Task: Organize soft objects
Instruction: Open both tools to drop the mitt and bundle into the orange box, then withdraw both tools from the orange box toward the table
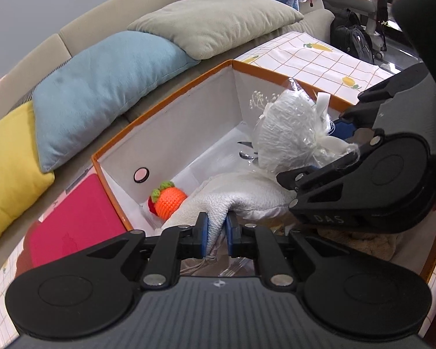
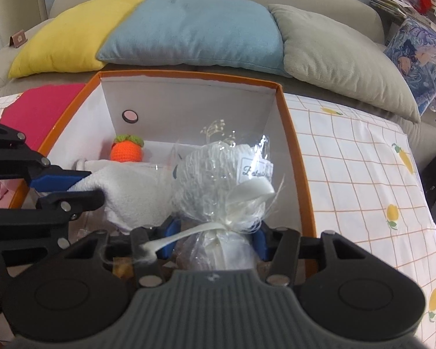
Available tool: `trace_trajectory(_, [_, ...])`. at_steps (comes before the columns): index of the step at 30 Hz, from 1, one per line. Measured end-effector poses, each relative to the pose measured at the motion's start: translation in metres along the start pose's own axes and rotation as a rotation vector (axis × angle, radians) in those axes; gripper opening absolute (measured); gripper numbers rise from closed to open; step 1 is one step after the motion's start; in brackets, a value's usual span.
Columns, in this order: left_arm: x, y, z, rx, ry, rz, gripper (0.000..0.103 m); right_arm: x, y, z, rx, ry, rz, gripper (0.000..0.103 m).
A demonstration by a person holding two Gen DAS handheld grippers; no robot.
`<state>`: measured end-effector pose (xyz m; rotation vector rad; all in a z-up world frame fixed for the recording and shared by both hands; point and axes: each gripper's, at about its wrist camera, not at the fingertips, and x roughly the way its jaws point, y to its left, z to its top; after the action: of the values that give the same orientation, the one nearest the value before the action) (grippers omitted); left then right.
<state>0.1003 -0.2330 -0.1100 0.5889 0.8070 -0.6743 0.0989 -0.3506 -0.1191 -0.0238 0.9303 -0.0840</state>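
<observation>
An orange-rimmed box [image 1: 162, 102] with white walls stands open on the table, also shown in the right wrist view [image 2: 189, 73]. A crocheted orange fruit [image 1: 169, 199] lies in its far left corner. My left gripper [image 1: 217, 232] is shut on a fold of a white fluffy cloth [image 1: 247, 195] that hangs into the box. My right gripper [image 2: 216, 237] is shut on a white bundle wrapped in clear film [image 2: 218, 174] with a cream ribbon, held over the right part of the box. The two grippers are close together, the bundle beside the cloth [image 2: 130, 186].
Yellow [image 2: 69, 35], blue [image 2: 194, 35] and beige [image 2: 343, 55] cushions lie on the sofa behind the box. A pink flat item [image 1: 78, 218] lies left of the box. A lemon-print tablecloth [image 2: 357, 160] covers the table to the right. A black backpack [image 1: 353, 39] stands beyond.
</observation>
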Motion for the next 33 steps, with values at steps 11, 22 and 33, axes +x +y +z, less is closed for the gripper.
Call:
trace_trajectory(11, [-0.027,0.005,0.0,-0.006,-0.061,0.034,0.043,-0.016,0.007,0.001,0.009,0.011,0.008,0.064])
trace_trajectory(22, [-0.106,0.024,-0.014,-0.111,-0.235,0.098,0.055,-0.071,0.013,0.005,0.107,-0.074,-0.01,0.07])
trace_trajectory(33, [-0.17,0.044,-0.079,-0.224,-0.36,0.229,0.057,-0.116,0.058,-0.025,0.262,-0.142,0.095,0.07])
